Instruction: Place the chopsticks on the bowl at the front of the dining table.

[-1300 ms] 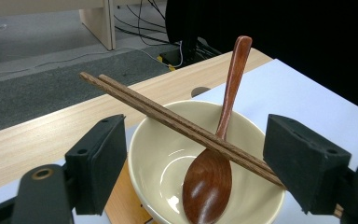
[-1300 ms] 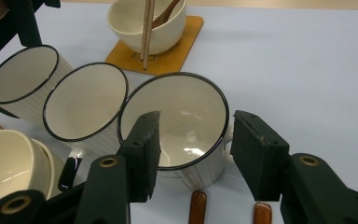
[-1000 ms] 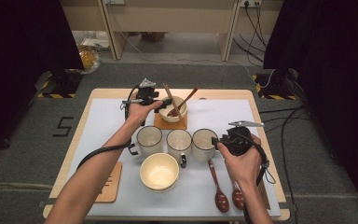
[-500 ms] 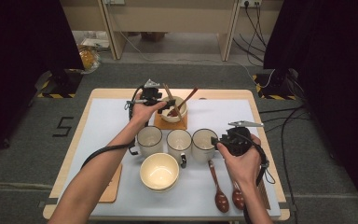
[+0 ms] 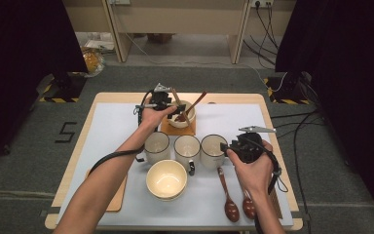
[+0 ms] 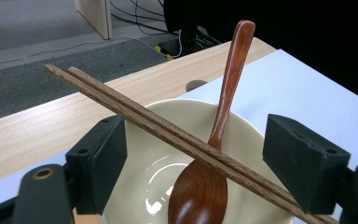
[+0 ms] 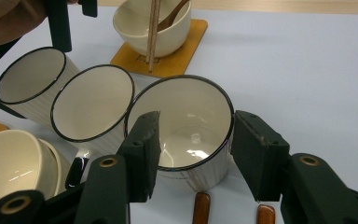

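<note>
From above we see our left gripper (image 5: 171, 108) at the far bowl (image 5: 189, 120); its own view reveals open jaws straddling the chopsticks (image 6: 177, 137) and spoon (image 6: 209, 172). Our right gripper (image 7: 193, 154) brackets the mug (image 7: 191, 135), jaws open, untouched.

L gripper (image 6: 193, 163) sat w/ both black jaws apart, either side of a cream bowl (image 6: 168, 154), one at 8 o'clock, other at 4 o'clock. Pair of wooden chopsticks (image 6: 177, 140) ran between the jaws w/o touching the pads, slanting from 10 to 5 o'clock across the bowl rim. Wooden spoon (image 6: 203, 186) lay in the bowl under the chopsticks, handle pointing to 1 o'clock. Wooden table edge (image 6: 42, 135) & white mat (image 6: 307, 98) lay behind
</note>
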A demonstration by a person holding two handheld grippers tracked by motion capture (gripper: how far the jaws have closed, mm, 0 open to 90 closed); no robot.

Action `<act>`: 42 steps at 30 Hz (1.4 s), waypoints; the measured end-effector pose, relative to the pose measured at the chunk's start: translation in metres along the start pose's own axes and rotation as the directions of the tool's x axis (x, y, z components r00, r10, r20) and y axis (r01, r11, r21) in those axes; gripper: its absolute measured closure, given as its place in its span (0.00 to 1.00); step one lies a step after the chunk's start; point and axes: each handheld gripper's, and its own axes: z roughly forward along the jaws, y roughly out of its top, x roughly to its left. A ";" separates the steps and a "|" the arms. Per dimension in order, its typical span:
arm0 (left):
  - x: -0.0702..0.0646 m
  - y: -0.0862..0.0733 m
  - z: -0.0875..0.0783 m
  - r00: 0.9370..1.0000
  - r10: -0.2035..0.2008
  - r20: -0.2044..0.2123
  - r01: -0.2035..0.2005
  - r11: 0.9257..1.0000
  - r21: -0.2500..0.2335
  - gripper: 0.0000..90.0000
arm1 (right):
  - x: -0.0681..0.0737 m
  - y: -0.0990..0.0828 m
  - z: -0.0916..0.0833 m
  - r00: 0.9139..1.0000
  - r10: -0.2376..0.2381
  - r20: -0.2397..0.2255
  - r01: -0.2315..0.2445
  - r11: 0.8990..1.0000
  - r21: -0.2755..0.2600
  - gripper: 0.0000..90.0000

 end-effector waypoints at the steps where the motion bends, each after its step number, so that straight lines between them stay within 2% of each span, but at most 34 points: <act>1: 0.000 0.000 0.001 1.000 -0.002 0.000 0.002 1.000 0.002 0.23 | 0.000 0.000 0.000 1.000 0.001 -0.001 -0.001 1.000 0.000 0.57; 19: -0.001 -0.003 0.011 1.000 -0.020 -0.013 0.020 1.000 0.022 0.24 | 0.001 0.000 0.001 1.000 -0.001 -0.007 0.001 1.000 0.001 0.57; 29: -0.004 -0.002 0.014 1.000 -0.015 -0.025 0.016 0.999 0.034 0.24 | 0.001 -0.001 0.002 1.000 -0.005 -0.008 0.005 1.000 0.004 0.57; 32: -0.005 -0.001 0.014 0.999 -0.002 -0.034 0.004 0.999 0.042 0.24 | 0.001 -0.001 0.002 1.000 -0.005 -0.010 0.005 1.000 0.006 0.57; 42: -0.005 -0.003 0.018 0.999 -0.016 -0.049 0.019 0.998 0.055 0.24 | 0.001 -0.001 0.003 1.000 -0.007 -0.012 0.007 1.000 0.006 0.57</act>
